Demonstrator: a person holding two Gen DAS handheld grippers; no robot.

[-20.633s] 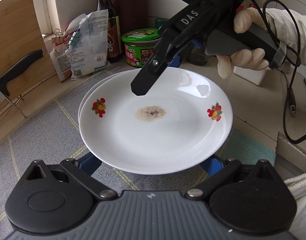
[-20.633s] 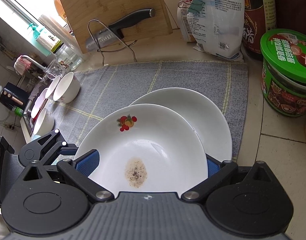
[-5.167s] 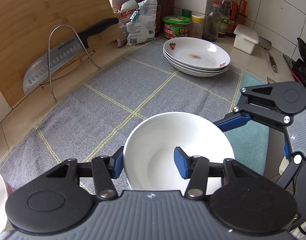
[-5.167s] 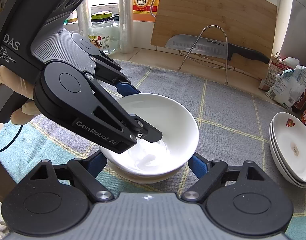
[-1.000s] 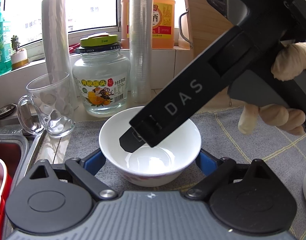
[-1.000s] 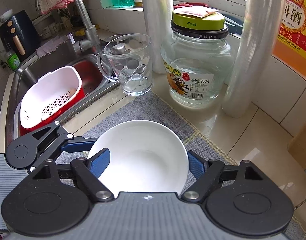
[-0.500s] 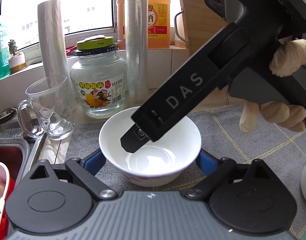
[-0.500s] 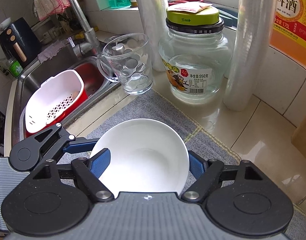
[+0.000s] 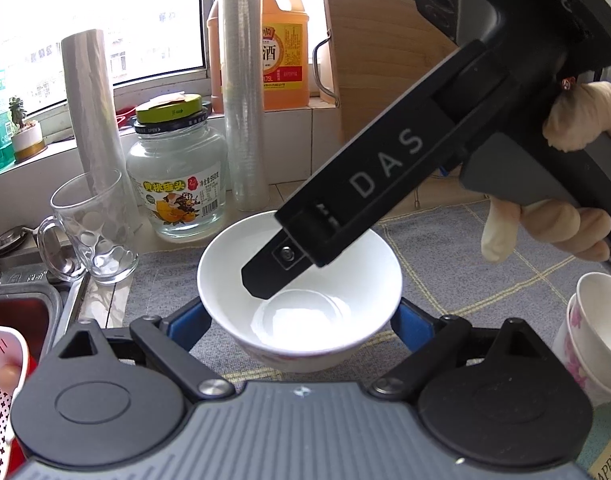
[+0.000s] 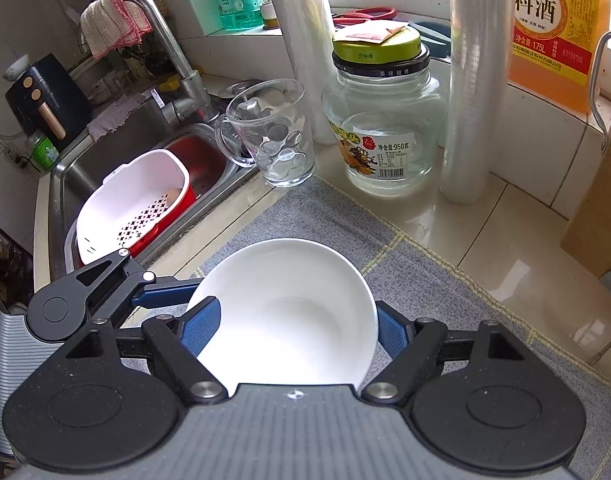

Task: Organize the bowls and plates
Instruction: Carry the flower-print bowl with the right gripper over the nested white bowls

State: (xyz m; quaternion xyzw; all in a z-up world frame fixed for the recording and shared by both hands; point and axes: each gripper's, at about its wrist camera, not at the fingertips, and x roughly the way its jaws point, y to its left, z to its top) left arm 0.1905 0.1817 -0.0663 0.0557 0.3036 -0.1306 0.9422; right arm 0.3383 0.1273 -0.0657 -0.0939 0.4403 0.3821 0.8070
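The white bowl (image 9: 361,288) sits in the lower middle of both views, over the corner of the grey mat (image 9: 465,248) that covers the surface. I cannot tell whether it rests on the mat or hangs just above it.

The right gripper (image 10: 295,324) has its jaws closed on the bowl. One blue pad lies at the left rim and the other against the right wall. The left gripper (image 9: 297,322) comes from the side, and its jaws stand wide with a pad against each side of the same bowl, so it seems to grip too (two tools on one bowl). A gloved hand (image 9: 565,220) carries the right tool at the upper right of the left view.

Behind the bowl stand a glass mug (image 9: 91,228) and a glass jar (image 9: 177,184), and the sink (image 10: 209,148) is at the left of the right view.

At the right edge of the left view stand the nested bowls (image 9: 593,332). I judge the step to be collecting this bowl for that stack. The next move calls for carrying it level to the right, centring it over the top bowl, lowering it gently, and then opening both jaws.
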